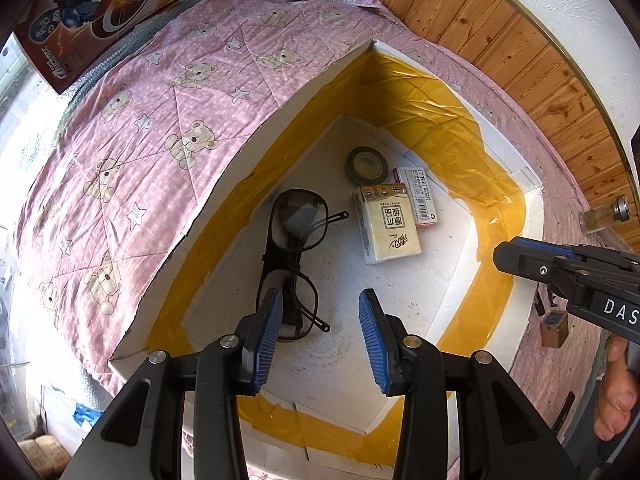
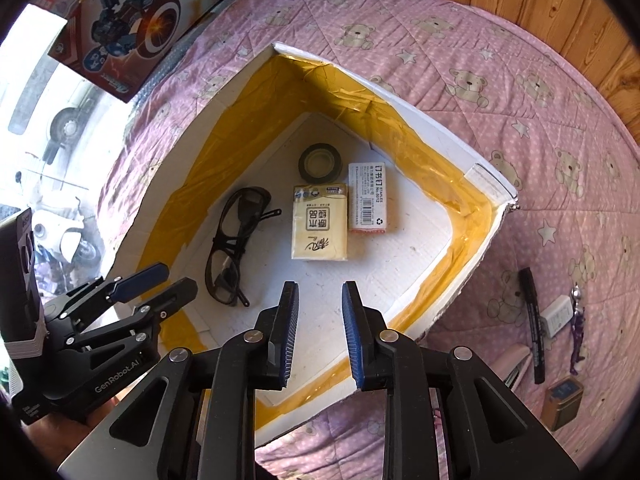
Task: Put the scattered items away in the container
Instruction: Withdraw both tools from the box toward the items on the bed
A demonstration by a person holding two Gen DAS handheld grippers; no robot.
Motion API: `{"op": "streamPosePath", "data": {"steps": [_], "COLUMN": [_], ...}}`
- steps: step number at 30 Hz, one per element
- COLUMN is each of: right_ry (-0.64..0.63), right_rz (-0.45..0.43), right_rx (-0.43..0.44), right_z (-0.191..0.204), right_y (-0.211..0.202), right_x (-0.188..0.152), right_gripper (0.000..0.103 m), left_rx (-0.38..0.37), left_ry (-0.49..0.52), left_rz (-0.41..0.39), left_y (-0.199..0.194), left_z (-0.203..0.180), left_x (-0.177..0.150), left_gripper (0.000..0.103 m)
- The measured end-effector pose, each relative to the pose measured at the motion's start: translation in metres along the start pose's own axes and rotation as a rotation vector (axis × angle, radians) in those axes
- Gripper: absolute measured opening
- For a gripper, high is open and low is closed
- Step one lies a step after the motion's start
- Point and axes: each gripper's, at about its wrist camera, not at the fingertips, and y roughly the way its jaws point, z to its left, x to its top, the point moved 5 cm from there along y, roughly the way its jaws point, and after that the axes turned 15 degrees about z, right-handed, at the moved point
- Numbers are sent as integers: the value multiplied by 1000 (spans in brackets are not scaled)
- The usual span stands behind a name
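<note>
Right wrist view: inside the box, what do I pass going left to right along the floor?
Glasses → tissue pack → staples box. The tape roll sits farther back, above the tissue pack, so it has no clear place in that order.

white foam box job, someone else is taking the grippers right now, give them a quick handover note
Left gripper: open, empty, over the white foam box.
Right gripper: open, empty, over the box's near edge.
Done, in the box: black-framed glasses, dark tape roll, cream tissue pack, white staples box.
Left, on the pink bear-print quilt to the right of the box: black marker pen, white plug-like block, purple keyring figure, small brown box.
</note>
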Motion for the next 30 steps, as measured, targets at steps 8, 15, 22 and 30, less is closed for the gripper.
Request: {"op": "streamPosePath", "data": {"steps": [8,15,22,30], "right_ry": [-16,-27,-26,-10], "right_rz": [-34,-71,-99,-129], "right_rx": [-22,-38,-31,-8], "right_z": [9,19,26,32], "right_y": [-12,-22,-29,-33], "right_x": [-22,-44,-65,-85], "right_gripper": [26,28,28,28], "left_rx": [-5,-8,0,-17], "left_ry": [-4,-10,18,71], "left_rz": [-7,-13,-34,-79], "left_y": [-9,-15,-25,-41], "left_z": [-2,-2,-9,-23], "left_x": [-20,-42,-57,-72], "left_gripper": [41,41,41,41]}}
